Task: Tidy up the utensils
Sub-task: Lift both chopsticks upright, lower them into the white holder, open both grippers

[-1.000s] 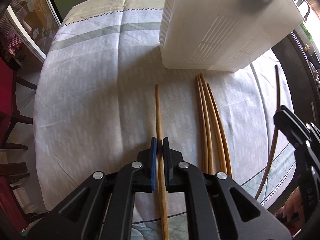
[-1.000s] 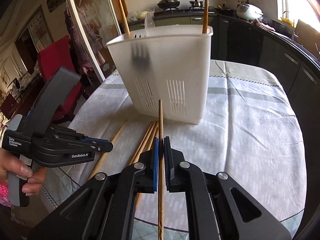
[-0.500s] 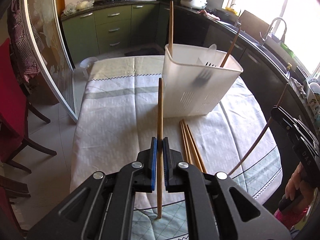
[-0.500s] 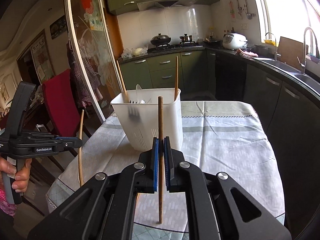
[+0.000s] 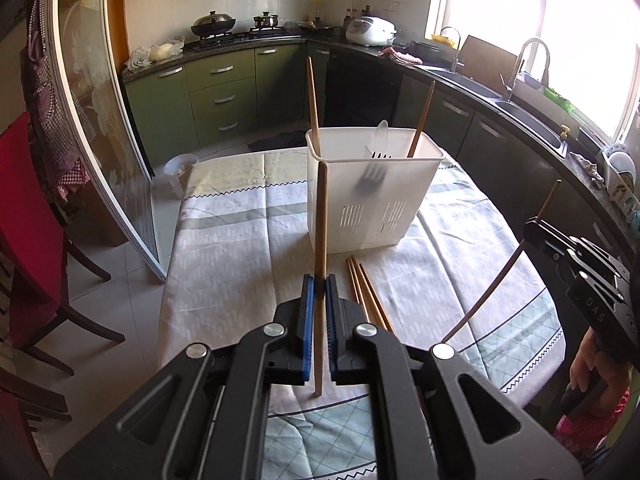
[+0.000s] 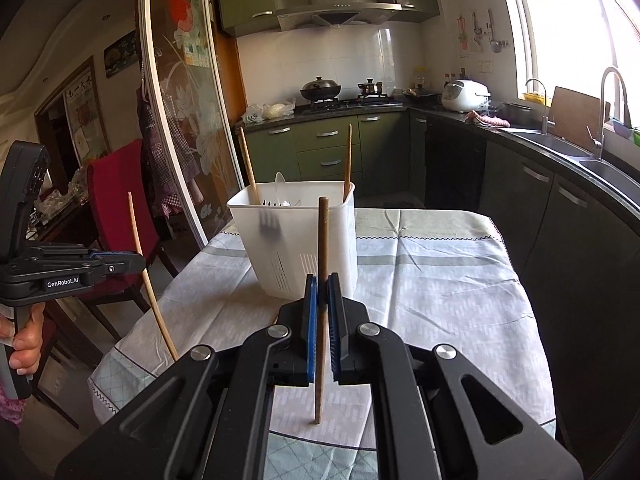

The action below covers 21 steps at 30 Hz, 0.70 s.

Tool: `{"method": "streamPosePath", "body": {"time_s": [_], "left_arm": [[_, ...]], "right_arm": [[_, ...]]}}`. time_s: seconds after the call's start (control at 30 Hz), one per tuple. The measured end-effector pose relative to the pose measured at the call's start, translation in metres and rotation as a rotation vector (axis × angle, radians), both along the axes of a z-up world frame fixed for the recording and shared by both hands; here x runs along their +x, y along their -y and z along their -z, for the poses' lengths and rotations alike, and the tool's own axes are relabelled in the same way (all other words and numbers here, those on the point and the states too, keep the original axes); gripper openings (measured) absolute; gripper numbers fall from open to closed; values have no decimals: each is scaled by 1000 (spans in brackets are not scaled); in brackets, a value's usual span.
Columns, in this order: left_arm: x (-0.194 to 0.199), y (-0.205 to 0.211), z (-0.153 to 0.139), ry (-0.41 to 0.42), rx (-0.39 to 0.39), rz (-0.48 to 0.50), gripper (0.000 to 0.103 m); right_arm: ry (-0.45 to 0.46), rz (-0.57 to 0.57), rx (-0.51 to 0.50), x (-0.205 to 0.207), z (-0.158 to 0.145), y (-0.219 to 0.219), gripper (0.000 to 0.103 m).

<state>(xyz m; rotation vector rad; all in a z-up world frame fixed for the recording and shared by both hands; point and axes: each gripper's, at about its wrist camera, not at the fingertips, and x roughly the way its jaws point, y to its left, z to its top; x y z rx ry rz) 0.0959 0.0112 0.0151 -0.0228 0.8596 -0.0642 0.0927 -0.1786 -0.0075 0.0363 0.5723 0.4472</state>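
Both grippers, left (image 5: 319, 292) & right (image 6: 323, 292), pinch upright chopsticks (image 5: 320, 240); white caddy (image 5: 372, 196) sits straight ahead, below the tips, w/ left nearer.

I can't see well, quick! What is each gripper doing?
Left gripper: shut on a light chopstick.
Right gripper: shut on a dark chopstick.

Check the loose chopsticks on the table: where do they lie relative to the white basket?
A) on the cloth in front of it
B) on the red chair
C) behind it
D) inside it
A: the loose chopsticks lie flat on the tablecloth, just in front of the white basket.
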Motion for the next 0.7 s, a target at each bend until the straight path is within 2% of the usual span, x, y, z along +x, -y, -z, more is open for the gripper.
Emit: {"method": "streamPosePath", "body": {"time_s": [0.4,0.7], "left_arm": [[-6,-1,-4,5,1,9,6],[-10,-1,-17,38,0,10,6]], "right_arm": [[-10,-19,18,5,-2,0,6],[7,-37,16,6,-10,-1,6]]}}
